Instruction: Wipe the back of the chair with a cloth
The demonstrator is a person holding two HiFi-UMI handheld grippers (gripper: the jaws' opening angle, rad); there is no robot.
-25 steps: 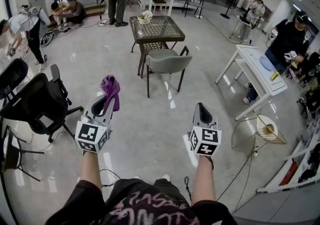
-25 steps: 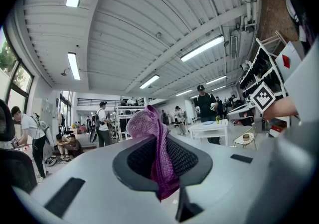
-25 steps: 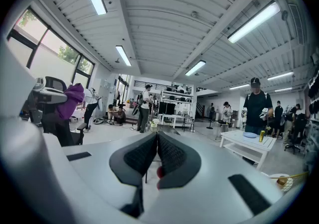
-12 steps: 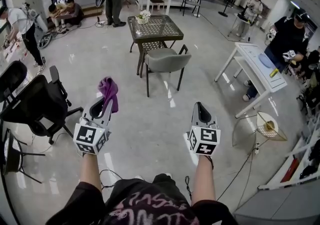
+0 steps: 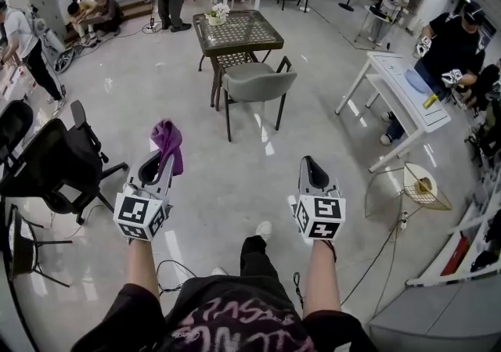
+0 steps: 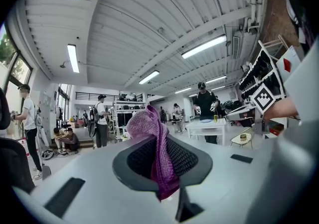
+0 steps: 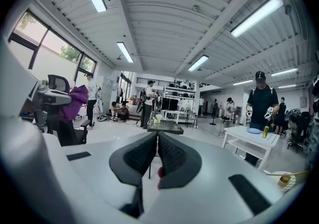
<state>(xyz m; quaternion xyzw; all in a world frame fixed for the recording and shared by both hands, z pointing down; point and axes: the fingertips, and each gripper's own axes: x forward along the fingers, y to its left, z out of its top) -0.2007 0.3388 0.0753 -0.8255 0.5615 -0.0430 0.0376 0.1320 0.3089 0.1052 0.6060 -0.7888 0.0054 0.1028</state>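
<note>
The grey chair (image 5: 259, 83) stands on the floor ahead of me, tucked against a lattice-top table (image 5: 238, 30), its back facing me. My left gripper (image 5: 162, 156) is held out at the left, shut on a purple cloth (image 5: 167, 141) that bunches above its jaws. In the left gripper view the purple cloth (image 6: 155, 147) hangs pinched in the left gripper (image 6: 162, 169). My right gripper (image 5: 311, 165) is held out at the right, shut with nothing in it. The right gripper (image 7: 157, 154) points toward the lattice-top table (image 7: 167, 127), and the purple cloth (image 7: 75, 100) shows at that view's left. Both grippers are well short of the chair.
A black office chair (image 5: 53, 161) stands close on my left. A white table (image 5: 402, 102) with a person at it and a wire basket (image 5: 423, 188) are on the right. Several people stand or crouch at the back left. A cable (image 5: 374, 267) trails on the floor at the right.
A leg and shoe have stepped forward into view below the grippers. The chair and table have shifted slightly up and left in the head view. Both grippers keep their pose.
</note>
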